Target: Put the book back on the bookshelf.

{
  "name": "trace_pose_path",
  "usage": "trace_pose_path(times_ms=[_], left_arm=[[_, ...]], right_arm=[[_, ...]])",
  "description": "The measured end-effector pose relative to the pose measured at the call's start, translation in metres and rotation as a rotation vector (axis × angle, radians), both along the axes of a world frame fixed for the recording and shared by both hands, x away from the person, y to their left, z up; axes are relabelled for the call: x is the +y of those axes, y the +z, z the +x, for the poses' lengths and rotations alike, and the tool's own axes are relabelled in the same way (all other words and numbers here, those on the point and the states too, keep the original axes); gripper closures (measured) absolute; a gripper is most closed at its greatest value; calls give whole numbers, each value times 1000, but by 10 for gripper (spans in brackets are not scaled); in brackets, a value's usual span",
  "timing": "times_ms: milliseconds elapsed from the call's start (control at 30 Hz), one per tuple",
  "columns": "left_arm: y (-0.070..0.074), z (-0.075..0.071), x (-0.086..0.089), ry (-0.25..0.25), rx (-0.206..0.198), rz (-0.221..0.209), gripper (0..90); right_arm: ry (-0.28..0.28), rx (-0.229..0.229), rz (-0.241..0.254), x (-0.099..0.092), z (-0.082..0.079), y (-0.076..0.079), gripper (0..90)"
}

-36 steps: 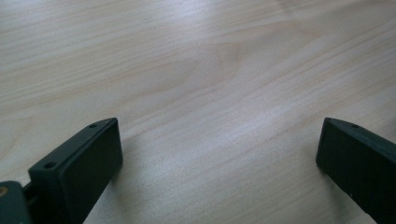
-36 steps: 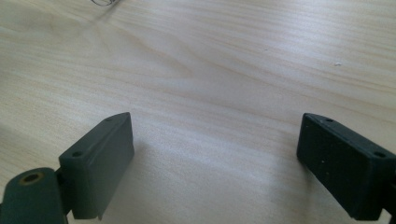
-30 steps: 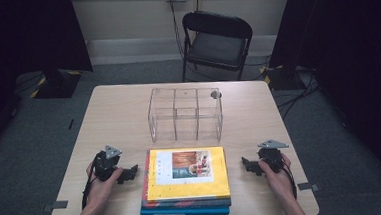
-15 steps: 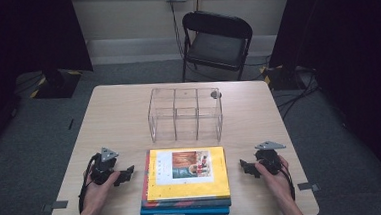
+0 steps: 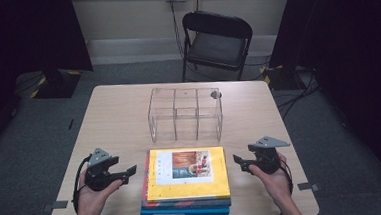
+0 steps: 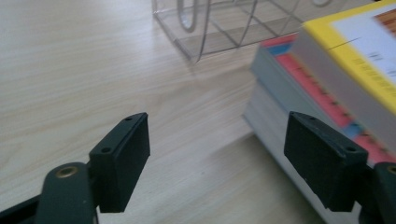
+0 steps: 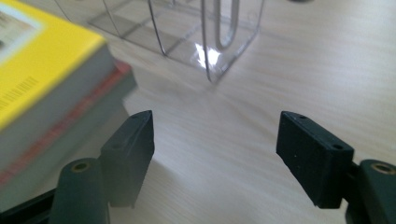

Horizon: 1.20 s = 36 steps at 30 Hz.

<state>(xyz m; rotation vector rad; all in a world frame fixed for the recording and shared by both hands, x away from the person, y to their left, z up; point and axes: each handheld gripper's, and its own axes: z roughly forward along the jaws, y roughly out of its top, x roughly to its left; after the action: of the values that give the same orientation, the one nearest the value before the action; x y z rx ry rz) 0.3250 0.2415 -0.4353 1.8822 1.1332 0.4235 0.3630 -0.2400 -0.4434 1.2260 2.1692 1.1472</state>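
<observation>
Fingers (image 6: 123, 168) of left gripper (image 5: 127, 172) and right gripper (image 5: 238, 162) apart, lately narrowing, nothing between. Stack of books (image 5: 185, 183) likely heavy, stiff, slick-covered. Best taken by top yellow book's (image 5: 188, 173) side edges.

the book stack (image 6: 327, 88) runs off the frame's right edge, cover print blurred.

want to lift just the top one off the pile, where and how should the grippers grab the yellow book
Probably take the flat yellow-covered book by its two short side edges, the left gripper coming in level from its left and the right gripper from its right. It lies flat on top of the stack of books, so only its thin edges are free, and both grippers already flank them with open, empty jaws that have just been closing.
</observation>
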Motion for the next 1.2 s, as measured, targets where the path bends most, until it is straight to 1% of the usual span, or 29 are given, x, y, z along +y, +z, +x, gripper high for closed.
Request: trace_pose_path(times_ms=[33,67,100,133,167,233,267,300,333,367,400,467,500,533,600,633,733,800,867,900,933,967,1067,1133,1167,1200], left_arm=[[5,-4,-2,-7,-17,0,239],[8,-6,-3,-19,-23,-6,243],[12,-9,-5,-32,-28,-20,243],[15,-12,-7,-42,-36,-32,244],[18,-15,-9,-58,-43,-29,244],[22,-22,-17,-83,-55,-31,245],[24,-27,-23,-111,-53,-29,245],[24,-27,-23,-111,-53,-29,243],[25,-30,-26,-125,-51,-34,243],[26,-32,-29,-145,-52,-29,240],[27,-34,-33,-156,-50,-33,238],[29,-37,-39,-182,-59,-26,233],[30,-38,-43,-195,-61,-31,231],[31,-39,-46,-207,-62,-31,228],[32,-41,-51,-234,-62,-19,222],[32,-42,-54,-243,-64,-26,219],[31,-45,-61,-272,-66,-12,216],[29,-48,-65,-296,-53,-5,212],[28,-50,-69,-312,-46,2,197],[27,-50,-70,-320,-40,3,187],[26,-51,-72,-324,-32,5,155],[25,-52,-74,-321,-32,9,155],[23,-53,-76,-322,-49,44,155],[22,-52,-75,-320,-41,34,155],[22,-51,-74,-321,-41,51,155],[20,-51,-74,-319,-38,32,150]], right_arm=[[7,-10,11,2,-1,5,284],[25,-25,30,5,-2,14,286],[25,-25,30,5,-2,14,286],[47,-43,39,9,-3,22,305],[47,-43,39,9,-3,22,305],[63,-64,57,13,-4,31,322],[89,-80,70,18,-5,40,337],[89,-80,70,18,-5,40,337],[104,-86,73,22,-5,43,348],[122,-88,79,26,-5,46,354],[144,-89,83,31,-6,48,361],[185,-90,79,44,-7,51,362],[200,-90,77,48,-8,51,361],[233,-86,65,60,-9,51,359],[260,-80,66,69,-8,50,356],[269,-78,65,73,-7,49,351],[295,-64,57,83,-4,45,346],[303,-58,57,85,-3,43,345],[329,-21,58,90,-1,39,341],[328,-19,62,91,-1,38,345],[331,-23,63,91,-1,37,343],[336,-20,64,92,-2,37,343],[344,-15,64,92,-2,37,343],[345,-32,35,94,-2,37,334],[342,-40,25,96,-1,37,324],[346,-39,21,98,3,37,311]])
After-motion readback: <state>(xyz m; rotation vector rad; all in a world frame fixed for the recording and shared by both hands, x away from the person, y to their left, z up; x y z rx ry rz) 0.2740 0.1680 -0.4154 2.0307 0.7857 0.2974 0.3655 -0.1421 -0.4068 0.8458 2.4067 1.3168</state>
